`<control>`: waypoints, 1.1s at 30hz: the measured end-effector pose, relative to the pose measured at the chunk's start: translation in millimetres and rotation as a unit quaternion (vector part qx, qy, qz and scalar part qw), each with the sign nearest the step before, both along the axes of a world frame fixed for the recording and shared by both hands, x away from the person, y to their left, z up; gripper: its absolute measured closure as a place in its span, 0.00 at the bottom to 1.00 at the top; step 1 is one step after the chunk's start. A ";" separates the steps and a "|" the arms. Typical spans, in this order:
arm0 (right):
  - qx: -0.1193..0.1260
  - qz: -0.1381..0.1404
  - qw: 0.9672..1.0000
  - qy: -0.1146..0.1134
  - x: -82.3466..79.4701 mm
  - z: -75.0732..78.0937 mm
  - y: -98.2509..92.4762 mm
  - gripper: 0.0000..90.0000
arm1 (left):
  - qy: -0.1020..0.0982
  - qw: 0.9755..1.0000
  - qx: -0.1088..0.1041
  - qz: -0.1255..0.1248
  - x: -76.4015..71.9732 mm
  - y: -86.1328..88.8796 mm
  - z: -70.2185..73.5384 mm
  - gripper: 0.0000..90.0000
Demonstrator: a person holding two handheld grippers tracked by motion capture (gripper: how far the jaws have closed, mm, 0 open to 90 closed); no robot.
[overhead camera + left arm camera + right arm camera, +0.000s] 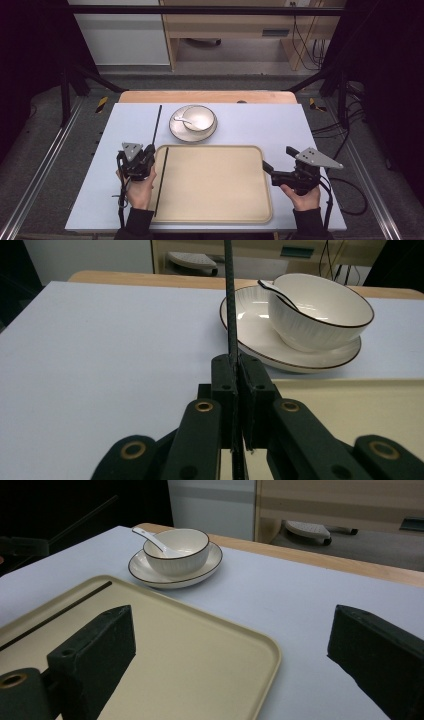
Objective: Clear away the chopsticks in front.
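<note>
On the pale surface lies a beige tray already bearing one black chopstick. The left tongs pinch a second chopstick, apparently carrying it trayward; next it needs laying alongside. The right tongs hang spread, empty.

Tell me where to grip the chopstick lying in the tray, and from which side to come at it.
Grip the chopstick in the tray near its middle, coming straight down from above with the jaws across its width. It lies flat along the tray's left edge, close to the raised rim, so a sideways approach would likely hit that rim. The left gripper is nearest but is shut on the other chopstick.
</note>
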State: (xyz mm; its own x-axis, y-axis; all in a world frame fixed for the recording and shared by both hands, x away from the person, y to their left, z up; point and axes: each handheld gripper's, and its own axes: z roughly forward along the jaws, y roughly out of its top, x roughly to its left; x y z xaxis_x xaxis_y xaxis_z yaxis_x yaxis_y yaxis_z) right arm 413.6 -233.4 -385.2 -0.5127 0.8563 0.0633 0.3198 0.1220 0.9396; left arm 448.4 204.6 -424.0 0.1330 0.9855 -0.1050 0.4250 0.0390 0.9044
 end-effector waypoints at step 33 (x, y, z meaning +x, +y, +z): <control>-0.004 0.005 1.000 0.001 -0.8 -1.0 3.2 0.06 | -0.010 0.999 -0.040 -0.010 -82.7 -35.7 -42.3 0.95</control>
State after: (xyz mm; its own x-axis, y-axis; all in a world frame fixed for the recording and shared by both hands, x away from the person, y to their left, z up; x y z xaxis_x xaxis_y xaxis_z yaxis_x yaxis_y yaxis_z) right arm 412.8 -230.3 -386.2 -0.5204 0.8520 0.0570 0.3211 0.1333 0.9376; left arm 365.7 168.9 -466.3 0.1563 0.9709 -0.1812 0.4078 0.1037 0.9072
